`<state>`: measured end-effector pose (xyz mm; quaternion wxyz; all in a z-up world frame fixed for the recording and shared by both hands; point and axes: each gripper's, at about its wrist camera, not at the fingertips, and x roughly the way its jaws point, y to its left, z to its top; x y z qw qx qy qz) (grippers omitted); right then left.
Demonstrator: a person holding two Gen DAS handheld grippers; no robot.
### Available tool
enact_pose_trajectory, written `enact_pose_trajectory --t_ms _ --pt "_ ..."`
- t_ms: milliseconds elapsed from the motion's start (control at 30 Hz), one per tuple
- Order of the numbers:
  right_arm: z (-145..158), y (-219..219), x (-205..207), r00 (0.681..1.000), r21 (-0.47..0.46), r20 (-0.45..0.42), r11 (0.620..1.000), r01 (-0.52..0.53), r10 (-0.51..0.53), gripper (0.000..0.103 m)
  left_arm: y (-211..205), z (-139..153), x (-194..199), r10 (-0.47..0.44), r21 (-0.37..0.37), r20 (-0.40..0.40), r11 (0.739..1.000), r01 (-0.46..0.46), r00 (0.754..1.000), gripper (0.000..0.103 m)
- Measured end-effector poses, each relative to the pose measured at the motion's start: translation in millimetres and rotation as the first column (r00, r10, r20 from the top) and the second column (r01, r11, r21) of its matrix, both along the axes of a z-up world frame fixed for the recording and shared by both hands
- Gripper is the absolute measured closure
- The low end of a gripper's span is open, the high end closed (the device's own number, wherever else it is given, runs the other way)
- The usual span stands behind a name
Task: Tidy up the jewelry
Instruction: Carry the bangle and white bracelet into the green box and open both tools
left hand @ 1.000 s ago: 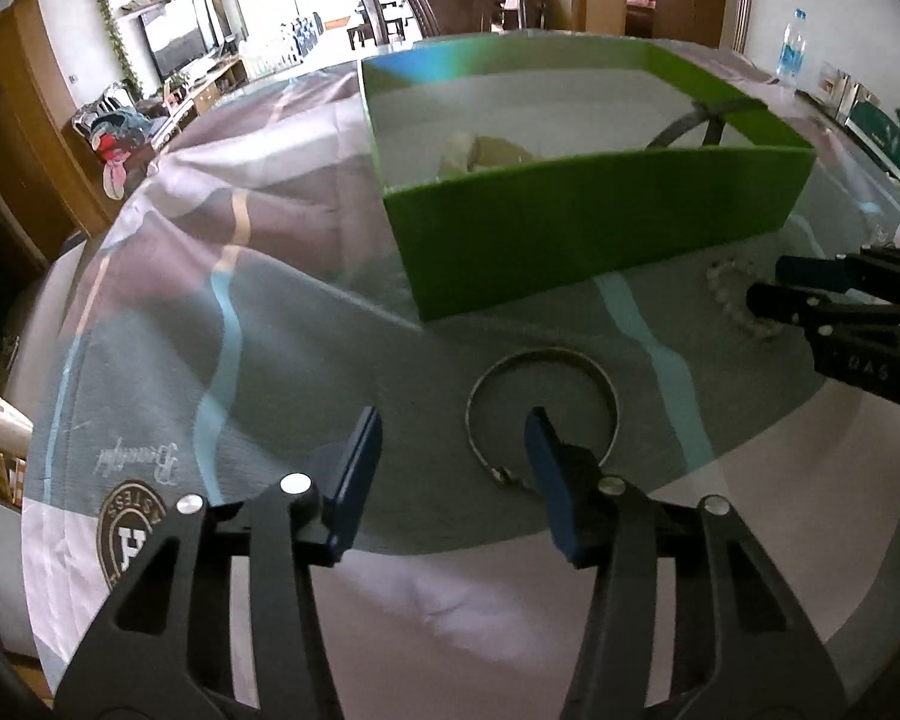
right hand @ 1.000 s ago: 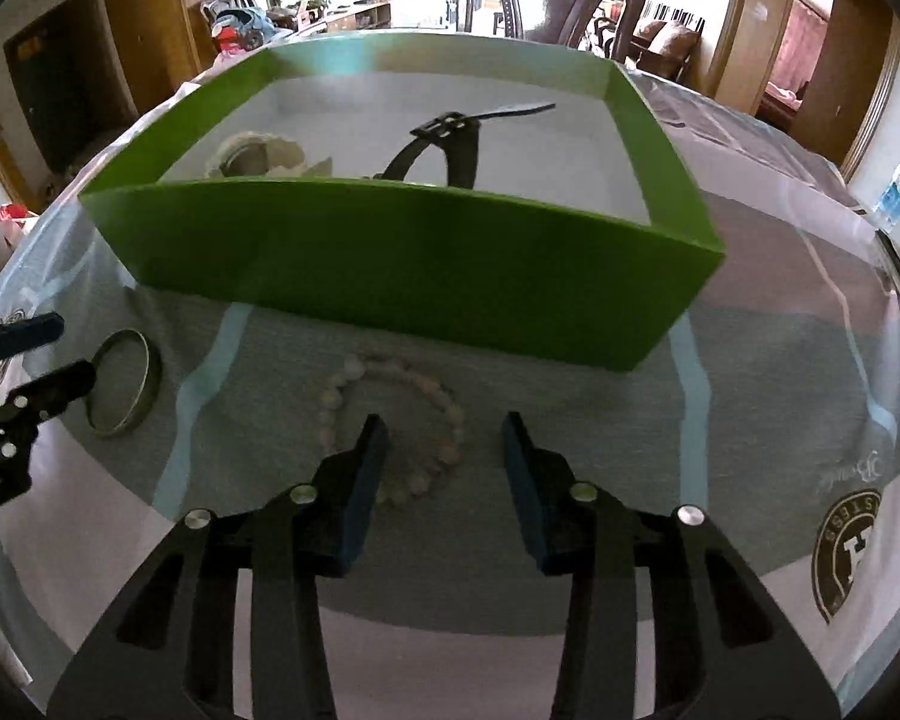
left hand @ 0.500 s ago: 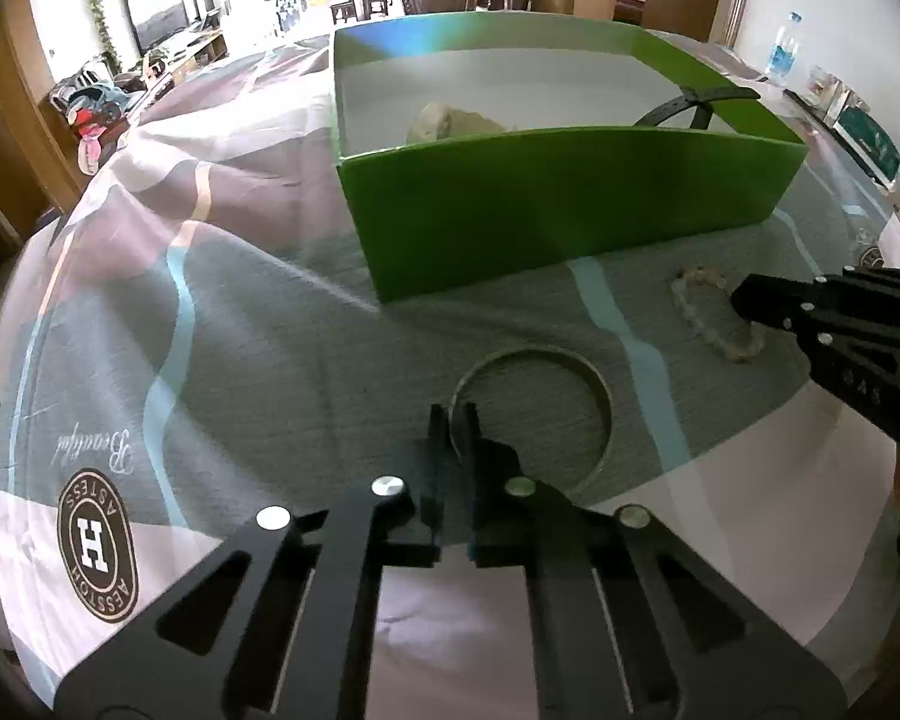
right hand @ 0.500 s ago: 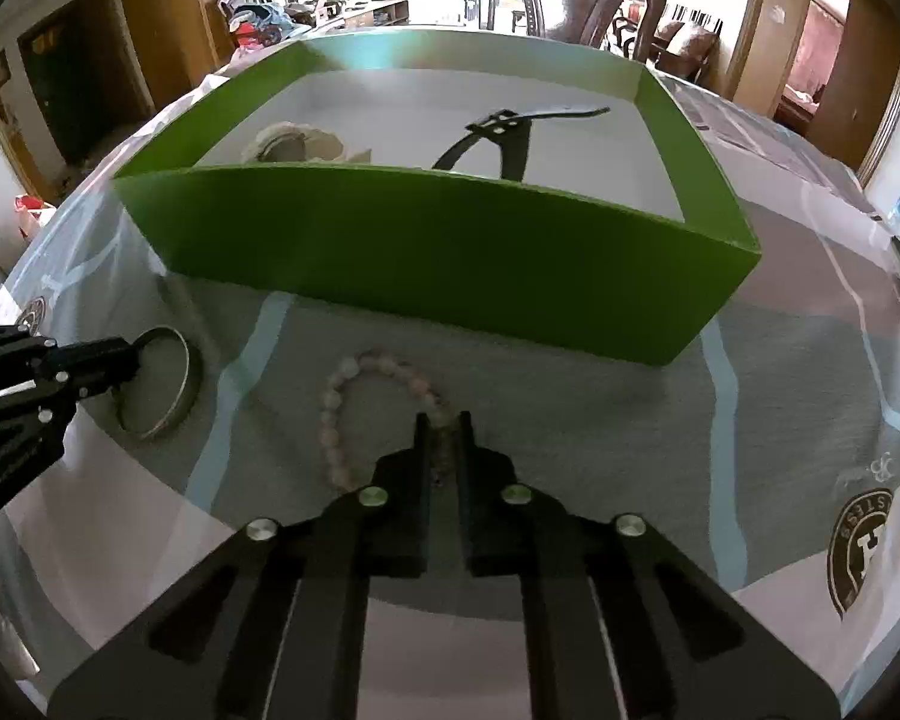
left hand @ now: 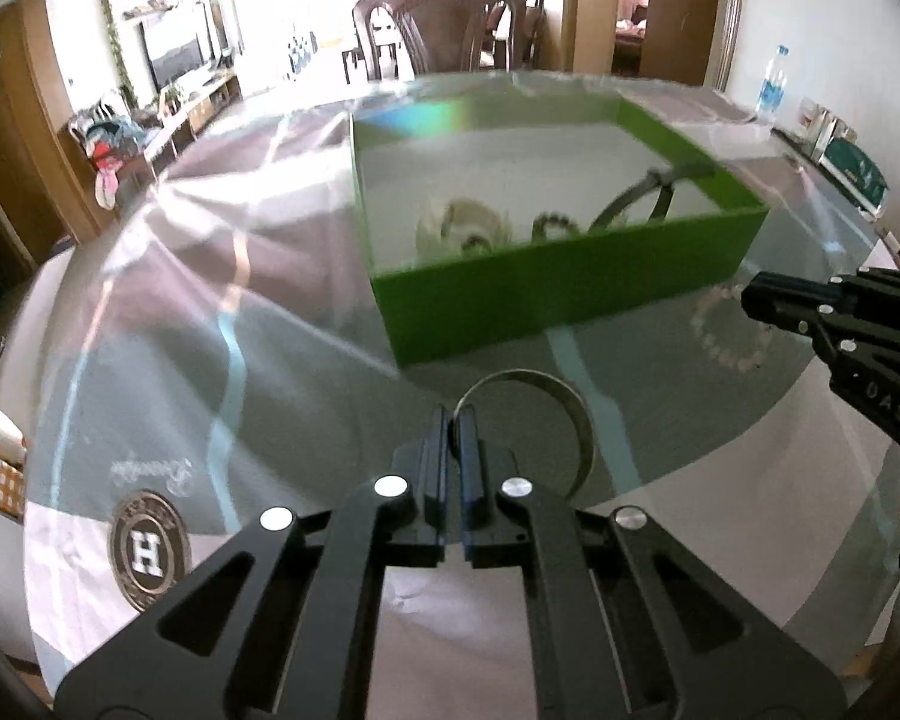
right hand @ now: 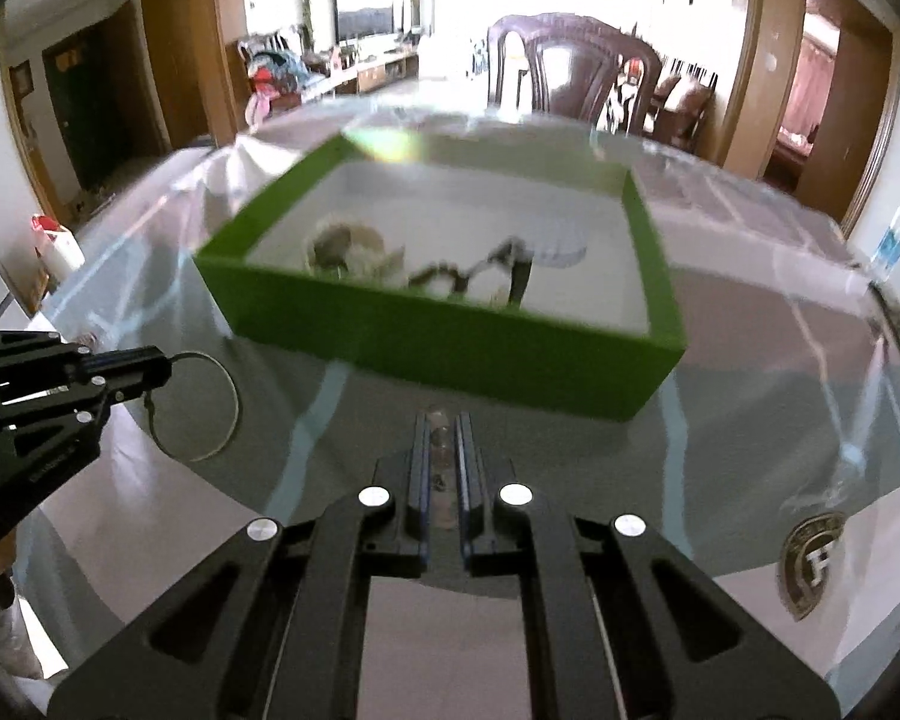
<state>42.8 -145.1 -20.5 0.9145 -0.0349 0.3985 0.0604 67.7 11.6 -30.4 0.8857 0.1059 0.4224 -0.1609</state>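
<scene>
Left tool (left hand: 453, 420) pinching bangle (left hand: 561, 405), right tool (right hand: 441, 426) pinching bead bracelet (right hand: 439, 423)

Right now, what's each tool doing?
Left tool: closed on the metal bangle.
Right tool: closed on the bead bracelet.

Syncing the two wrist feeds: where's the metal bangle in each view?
Left wrist: the metal bangle sits low centre, its near-left rim pinched in the left claw.
Right wrist: the bangle is at the left edge, held by the left claw coming in from the left.
Shared landmark: the green box, just beyond the bangle in both views.
</scene>
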Motion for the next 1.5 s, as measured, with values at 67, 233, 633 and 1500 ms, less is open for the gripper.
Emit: enact_pose_trajectory --t_ms 67,233,633,1500 --pt "13 -2 -2 1.000 0.002 0.029 1.000 -0.003 0.003 0.095 -2 12 -2 -0.005 0.002 0.031 1.000 0.005 1.000 0.099" --pt "40 -4 -1 0.997 -0.010 0.083 1.000 -0.006 0.007 0.095 -10 37 2 -0.015 0.018 0.090 1.000 0.013 0.996 0.099" --pt "74 -13 56 0.992 0.069 0.121 0.997 0.019 -0.028 0.095 -33 83 30 -0.030 0.031 0.192 0.999 0.025 0.981 0.099" --pt "22 -59 130 0.963 -0.006 0.031 0.963 0.268 -0.268 0.074 -33 44 149 0.179 -0.049 0.093 0.983 -0.175 0.980 0.077"
